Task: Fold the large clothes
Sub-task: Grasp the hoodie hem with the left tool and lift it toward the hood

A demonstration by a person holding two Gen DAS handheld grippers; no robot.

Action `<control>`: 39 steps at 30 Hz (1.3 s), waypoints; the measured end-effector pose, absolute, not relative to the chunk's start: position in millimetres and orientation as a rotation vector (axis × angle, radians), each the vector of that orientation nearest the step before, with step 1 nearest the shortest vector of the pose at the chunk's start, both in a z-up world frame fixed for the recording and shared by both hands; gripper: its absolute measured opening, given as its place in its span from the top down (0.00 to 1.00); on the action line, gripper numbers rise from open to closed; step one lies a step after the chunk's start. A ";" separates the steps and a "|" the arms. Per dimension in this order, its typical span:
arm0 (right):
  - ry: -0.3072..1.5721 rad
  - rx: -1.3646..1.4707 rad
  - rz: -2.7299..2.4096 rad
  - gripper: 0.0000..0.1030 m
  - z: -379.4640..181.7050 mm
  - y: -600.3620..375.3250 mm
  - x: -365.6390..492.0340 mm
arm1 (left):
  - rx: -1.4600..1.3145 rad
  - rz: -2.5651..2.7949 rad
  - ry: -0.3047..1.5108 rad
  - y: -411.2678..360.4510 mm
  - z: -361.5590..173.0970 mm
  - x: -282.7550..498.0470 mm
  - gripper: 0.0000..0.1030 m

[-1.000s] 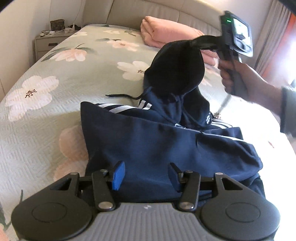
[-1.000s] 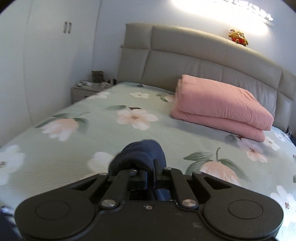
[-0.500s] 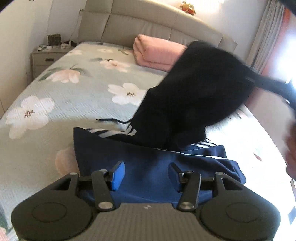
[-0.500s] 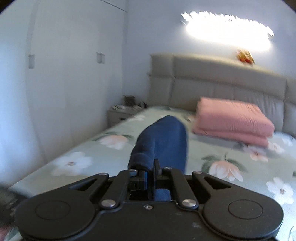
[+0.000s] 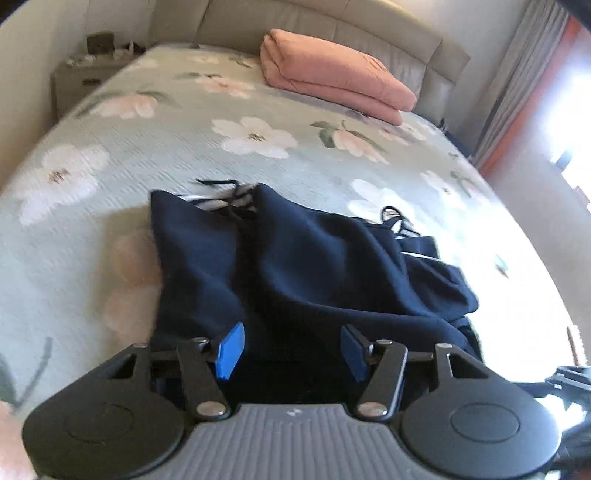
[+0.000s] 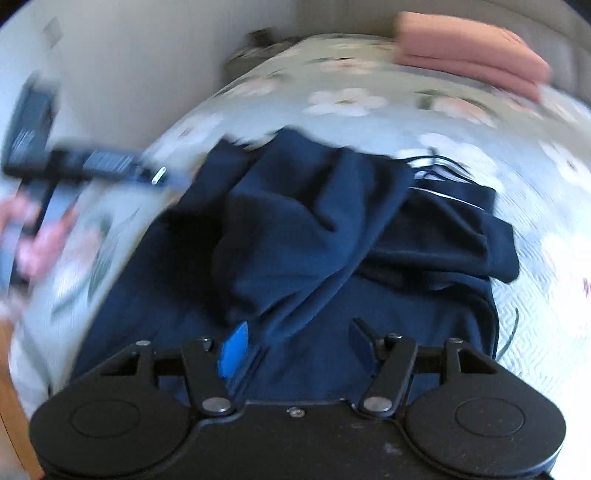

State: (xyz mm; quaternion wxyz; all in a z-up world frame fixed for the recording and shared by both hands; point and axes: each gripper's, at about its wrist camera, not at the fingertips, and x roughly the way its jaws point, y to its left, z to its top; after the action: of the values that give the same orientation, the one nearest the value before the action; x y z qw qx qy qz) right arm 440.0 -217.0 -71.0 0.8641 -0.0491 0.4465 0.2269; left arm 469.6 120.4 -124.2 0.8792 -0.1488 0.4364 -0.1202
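Note:
A navy hoodie (image 5: 314,266) with white stripes lies bunched on the floral bedspread (image 5: 110,206). Its hood (image 6: 314,221) is flopped forward over the body. My left gripper (image 5: 291,350) hovers over the near hem, jaws opening, pads clear of the cloth. My right gripper (image 6: 299,349) hangs above the near part of the hoodie, its jaws opening and nothing pinched; the hood's edge ends just by its left pad. In the right wrist view the left gripper (image 6: 74,162) shows blurred at the left, held by a hand (image 6: 33,236).
A folded pink quilt (image 5: 332,85) rests by the padded headboard (image 5: 314,26). A nightstand (image 5: 85,74) stands at the far left of the bed. Curtains (image 5: 524,74) hang on the right. The bed's right edge is washed out by sunlight.
The right gripper swung the hood back over the hoodie toward the near side and let it go; the hood now lies on the body. The left gripper's jaws stand slightly wider.

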 end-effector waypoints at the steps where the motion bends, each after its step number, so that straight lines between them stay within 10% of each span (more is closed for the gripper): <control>1: 0.935 -0.033 0.457 0.27 -72.8 -219.8 448.5 | -0.346 -0.269 0.910 120.8 -125.8 473.9 0.37; 13: 1.107 0.635 0.212 0.25 -111.9 -259.7 558.5 | -0.745 -0.284 1.165 119.4 -186.7 548.2 0.31; 15: 1.153 0.689 0.246 0.24 -124.2 -256.1 564.6 | -0.828 -0.313 1.219 114.7 -206.1 556.7 0.42; 17: 1.221 0.710 0.284 0.53 -136.5 -247.5 568.3 | -0.819 -0.312 1.267 104.1 -219.9 562.5 0.92; 19: 1.226 0.650 0.290 0.91 -132.7 -240.0 568.2 | -0.775 -0.322 1.236 97.2 -214.6 563.0 0.95; 25: 0.900 0.457 0.352 0.90 -33.4 -240.6 558.4 | -0.908 -0.561 0.737 118.3 -129.4 545.6 0.95; 27: 0.772 0.432 0.410 0.87 1.9 -241.2 545.5 | -1.004 -0.635 0.613 129.7 -117.6 535.9 0.94; 29: 0.715 0.422 0.449 0.24 19.2 -244.1 531.5 | -1.019 -0.624 0.606 140.4 -123.9 523.1 0.94; 30: 0.724 0.426 0.459 0.18 17.6 -246.5 526.5 | -0.985 -0.574 0.639 145.5 -131.6 515.7 0.94; 39: 1.067 0.335 0.348 0.24 -84.0 -231.4 509.3 | -0.761 -0.208 1.105 180.4 -236.7 431.9 0.87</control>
State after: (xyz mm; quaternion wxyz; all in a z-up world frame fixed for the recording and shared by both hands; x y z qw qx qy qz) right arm 509.3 -231.4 -84.0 0.8335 0.1583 0.5033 0.1642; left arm 431.9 180.4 -236.7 0.7782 -0.3519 0.5112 -0.0963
